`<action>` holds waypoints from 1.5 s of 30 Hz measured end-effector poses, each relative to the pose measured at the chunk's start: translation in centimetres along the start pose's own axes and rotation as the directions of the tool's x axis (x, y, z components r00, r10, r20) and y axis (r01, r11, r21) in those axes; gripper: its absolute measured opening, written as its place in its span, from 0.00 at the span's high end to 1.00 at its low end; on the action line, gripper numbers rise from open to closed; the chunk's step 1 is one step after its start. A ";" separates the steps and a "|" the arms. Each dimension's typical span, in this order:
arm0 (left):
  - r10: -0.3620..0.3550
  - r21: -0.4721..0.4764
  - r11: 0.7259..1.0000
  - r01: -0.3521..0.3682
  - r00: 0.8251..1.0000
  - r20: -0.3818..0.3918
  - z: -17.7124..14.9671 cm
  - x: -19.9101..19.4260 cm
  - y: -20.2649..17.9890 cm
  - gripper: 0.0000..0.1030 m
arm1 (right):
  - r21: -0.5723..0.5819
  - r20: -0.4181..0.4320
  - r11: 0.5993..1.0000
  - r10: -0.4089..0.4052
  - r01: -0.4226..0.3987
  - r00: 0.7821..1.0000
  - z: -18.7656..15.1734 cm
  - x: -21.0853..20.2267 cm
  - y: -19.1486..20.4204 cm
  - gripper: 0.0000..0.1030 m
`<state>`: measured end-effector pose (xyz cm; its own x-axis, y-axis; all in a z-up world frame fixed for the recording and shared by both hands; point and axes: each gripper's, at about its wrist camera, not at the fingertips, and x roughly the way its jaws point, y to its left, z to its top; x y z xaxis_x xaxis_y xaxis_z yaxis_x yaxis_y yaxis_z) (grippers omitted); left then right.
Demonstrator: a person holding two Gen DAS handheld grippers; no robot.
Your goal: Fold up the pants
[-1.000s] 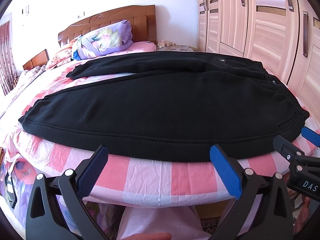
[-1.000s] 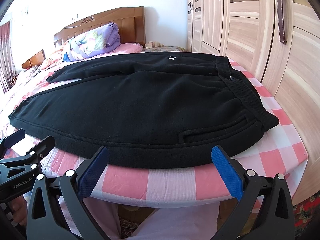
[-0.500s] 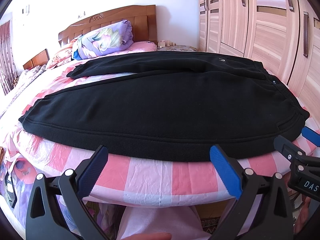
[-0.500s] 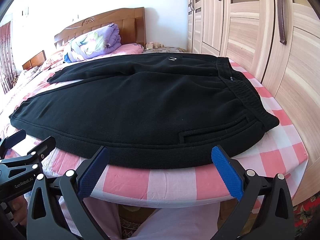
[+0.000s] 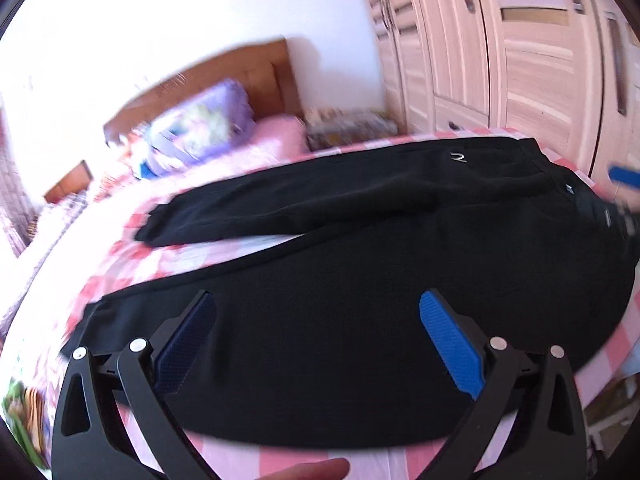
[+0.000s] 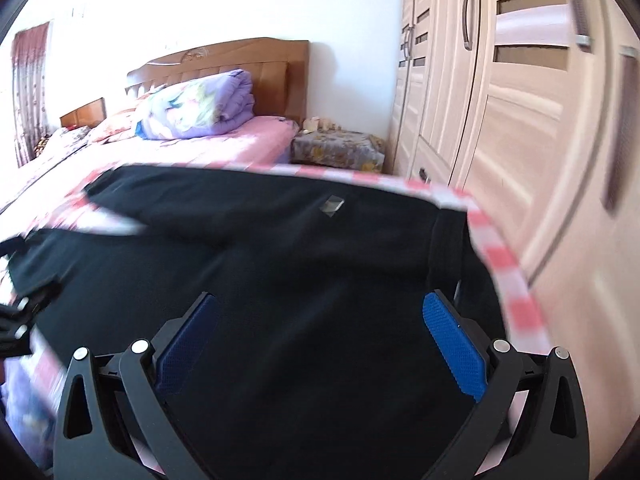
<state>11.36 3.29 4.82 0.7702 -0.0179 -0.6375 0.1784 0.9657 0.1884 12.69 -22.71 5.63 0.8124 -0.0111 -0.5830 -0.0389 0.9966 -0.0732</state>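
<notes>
In the left wrist view, the left hand-held gripper point(image 5: 316, 340) is spread wide above the soft black pants point(image 5: 360, 280), which lie flat on the pink checked bed point(image 5: 120, 256). In the right wrist view, the right hand-held gripper point(image 6: 320, 340) is spread wide over the pants point(image 6: 300, 280) too, near the pale wooden wardrobe point(image 6: 520, 120).

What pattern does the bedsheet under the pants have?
Pink and white checks on the bedsheet, clearest in the left wrist view.

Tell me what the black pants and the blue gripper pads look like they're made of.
Black pants: probably thick knit fleece or sweatshirt cotton; matte, soft drape, a ribbed-looking waistband. Pads on the right gripper: likely moulded rubber or plastic, with a fine grid texture.
</notes>
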 end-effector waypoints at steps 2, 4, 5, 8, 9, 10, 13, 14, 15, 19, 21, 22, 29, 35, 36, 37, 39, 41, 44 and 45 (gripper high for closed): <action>-0.075 0.018 0.997 0.076 0.997 -0.031 2.9 2.8 1.0 0.01 | 0.004 -0.065 1.000 0.013 -0.012 0.998 4.0 5.0 -2.6 0.04; -0.067 0.003 0.998 0.067 0.997 -0.038 5.5 5.5 1.9 0.01 | -0.019 -0.139 1.000 -0.006 0.003 0.990 7.0 10.0 -4.3 0.04; -0.085 0.000 0.996 0.085 0.995 -0.046 6.4 6.5 2.1 0.01 | -0.046 -0.178 0.999 0.011 -0.020 0.984 8.4 12.8 -4.9 0.04; -0.121 -0.048 0.992 0.117 0.988 -0.093 10.2 11.7 3.3 0.01 | -0.070 -0.262 0.991 0.093 -0.115 0.961 11.5 19.5 -6.0 0.04; -0.136 -0.071 0.989 0.130 0.987 -0.090 11.1 12.9 3.7 0.01 | -0.076 -0.290 0.986 0.121 -0.149 0.949 12.4 21.6 -6.1 0.04; -0.151 -0.102 0.985 0.141 0.984 -0.093 12.0 14.3 4.2 0.01 | -0.085 -0.305 0.982 0.136 -0.169 0.943 12.8 22.8 -6.1 0.04; -0.184 -0.166 0.974 0.154 0.966 -0.182 14.6 19.3 4.9 0.01 | -0.154 -0.337 0.961 0.169 -0.231 0.926 14.7 26.8 -5.5 0.04; -0.202 -0.185 0.969 0.164 0.957 -0.209 15.3 20.7 5.2 0.01 | -0.171 -0.349 0.951 0.185 -0.257 0.919 15.0 27.9 -5.2 0.04; -0.215 -0.215 0.963 0.165 0.948 -0.234 16.0 22.4 5.4 0.01 | -0.184 -0.364 0.940 0.206 -0.287 0.909 15.2 29.0 -4.8 0.04; -0.330 -0.373 0.904 0.207 0.893 -0.306 17.6 27.4 6.2 0.02 | -0.209 -0.428 0.902 0.263 -0.378 0.865 15.2 31.9 -3.3 0.05; -0.394 -0.449 0.864 0.227 0.860 -0.324 17.9 28.9 6.1 0.02 | -0.215 -0.462 0.883 0.286 -0.418 0.840 15.0 32.7 -2.8 0.09; -0.412 -0.477 0.850 0.225 0.847 -0.336 18.0 29.7 6.1 0.02 | -0.212 -0.480 0.869 0.305 -0.446 0.823 14.8 33.0 -2.6 0.17; -0.507 -0.612 0.762 0.211 0.783 -0.361 18.4 32.7 5.6 0.02 | -0.336 -0.403 0.813 0.332 -0.475 0.853 14.1 29.9 -1.7 0.72; -0.509 -0.695 0.704 0.148 0.787 -0.348 19.3 33.8 5.0 0.02 | -0.517 -0.222 0.786 0.261 -0.340 0.940 12.5 23.3 0.2 0.78; -0.512 -0.715 0.686 0.136 0.789 -0.341 19.3 34.0 5.0 0.02 | -0.548 -0.186 0.776 0.251 -0.313 0.950 12.0 21.7 0.7 0.78; -0.512 -0.727 0.674 0.128 0.791 -0.336 19.4 34.2 5.0 0.02 | -0.568 -0.160 0.771 0.240 -0.288 0.957 11.4 20.5 1.1 0.78; -0.504 -0.737 0.668 0.104 0.791 -0.346 19.6 34.7 4.8 0.02 | -0.601 -0.101 0.765 0.217 -0.233 0.971 9.9 17.8 2.1 0.78; -0.479 -0.741 0.668 0.073 0.804 -0.352 19.6 35.0 5.1 0.02 | -0.626 -0.052 0.758 0.191 -0.181 0.980 8.5 15.9 3.1 0.80; -0.462 -0.767 0.640 0.045 0.820 -0.337 19.2 34.6 6.0 0.02 | -0.673 0.021 0.735 0.127 -0.080 0.992 6.4 13.8 4.7 0.93; -0.459 -0.768 0.638 0.047 0.824 -0.331 18.9 34.3 6.3 0.05 | -0.669 0.037 0.741 0.116 -0.061 0.993 5.9 13.3 4.8 0.93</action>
<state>50.52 3.82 -1.74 0.3498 -0.3727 -0.8595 -0.3203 0.8146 -0.4836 26.74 -17.57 2.33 0.8236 0.1073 -0.5570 -0.4676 0.6842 -0.5596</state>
